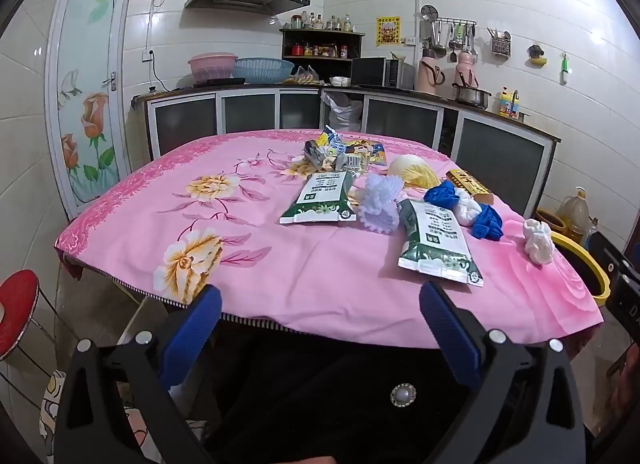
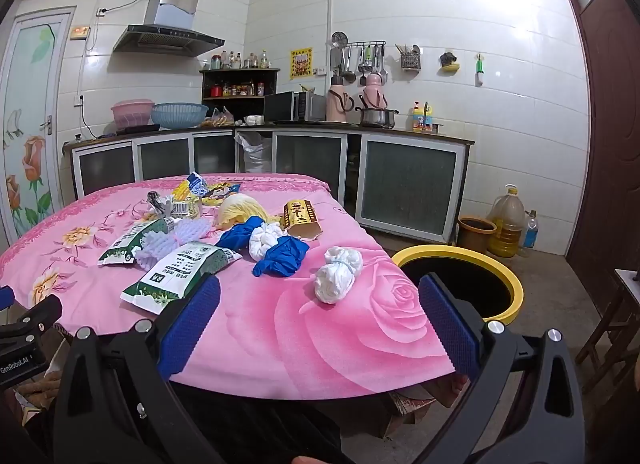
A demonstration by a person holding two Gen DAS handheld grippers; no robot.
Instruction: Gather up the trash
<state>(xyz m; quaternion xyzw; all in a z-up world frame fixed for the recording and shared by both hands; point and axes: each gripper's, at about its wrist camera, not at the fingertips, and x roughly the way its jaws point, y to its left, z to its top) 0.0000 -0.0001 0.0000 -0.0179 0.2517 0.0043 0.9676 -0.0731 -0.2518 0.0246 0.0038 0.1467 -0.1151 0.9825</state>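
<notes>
Trash lies scattered on a table with a pink flowered cloth (image 1: 280, 264). In the left wrist view I see two green-and-white packets (image 1: 324, 200) (image 1: 438, 244), a lilac foam net (image 1: 380, 202), blue bags (image 1: 486, 220), a white knotted bag (image 1: 538, 240) and crumpled wrappers (image 1: 340, 152). A yellow-rimmed bin (image 2: 460, 284) stands on the floor beside the table's right edge. My left gripper (image 1: 320, 296) is open at the near table edge, nothing between its fingers. My right gripper (image 2: 320, 288) is open too, short of the white knotted bag (image 2: 338, 274).
A yellow box (image 2: 302, 218) and a pale yellow bag (image 2: 240, 208) lie further back on the cloth. A red stool (image 1: 16, 308) stands at the left. Oil bottles (image 2: 508, 224) and a brown pot (image 2: 476, 232) sit on the floor by the cabinets. A wooden stool (image 2: 616, 324) is at the right.
</notes>
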